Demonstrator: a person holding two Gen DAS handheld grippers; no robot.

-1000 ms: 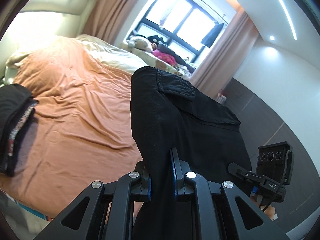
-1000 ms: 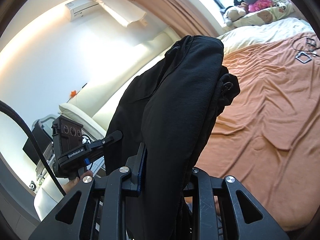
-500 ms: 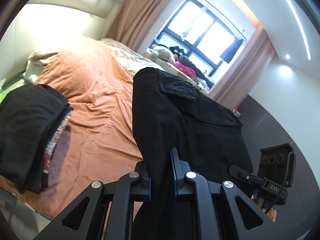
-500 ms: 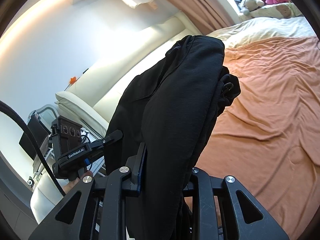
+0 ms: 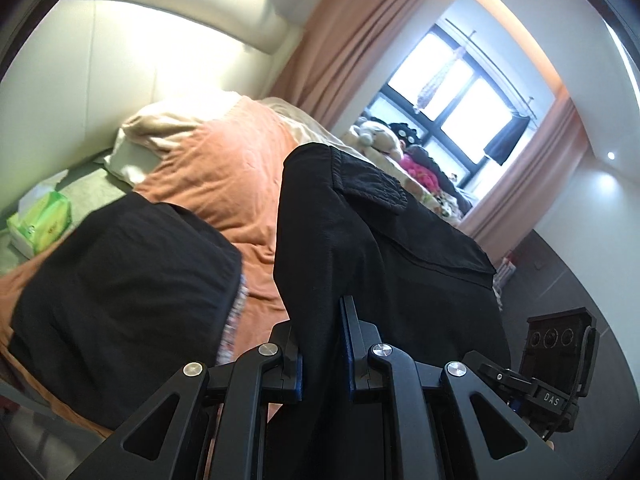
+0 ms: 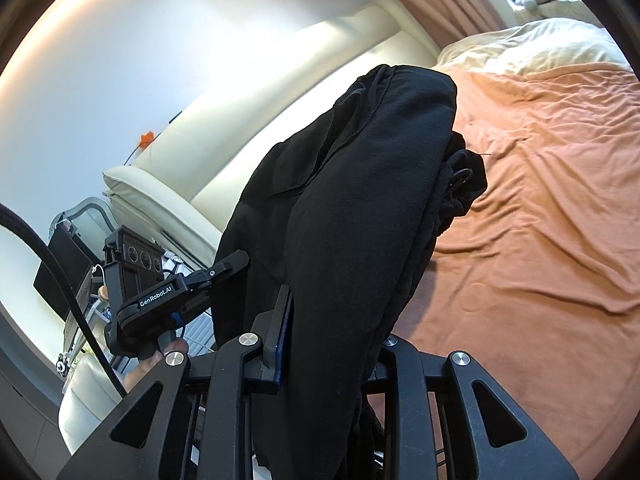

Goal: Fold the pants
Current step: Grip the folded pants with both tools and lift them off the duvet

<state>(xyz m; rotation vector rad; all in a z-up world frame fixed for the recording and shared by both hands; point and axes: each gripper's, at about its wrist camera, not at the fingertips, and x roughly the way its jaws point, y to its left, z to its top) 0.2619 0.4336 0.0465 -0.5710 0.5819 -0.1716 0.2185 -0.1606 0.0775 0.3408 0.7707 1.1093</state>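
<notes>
Pants (image 5: 380, 256), black and folded, hang in the air above the bed (image 5: 224, 168), pinched at one edge by the left gripper (image 5: 322, 344) and, seemingly, at the other by the right gripper (image 6: 332, 340), both tilted slightly downward.

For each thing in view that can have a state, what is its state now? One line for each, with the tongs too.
Black pants: folded bundle, held in the air by both tongs.
Left tongs: shut on the pants.
Right tongs: shut on the pants.
Stack of folded clothes: lying on the bed.
Orange bedspread: wrinkled.
Curtains: drawn open.
Tissue pack: opened.
</notes>
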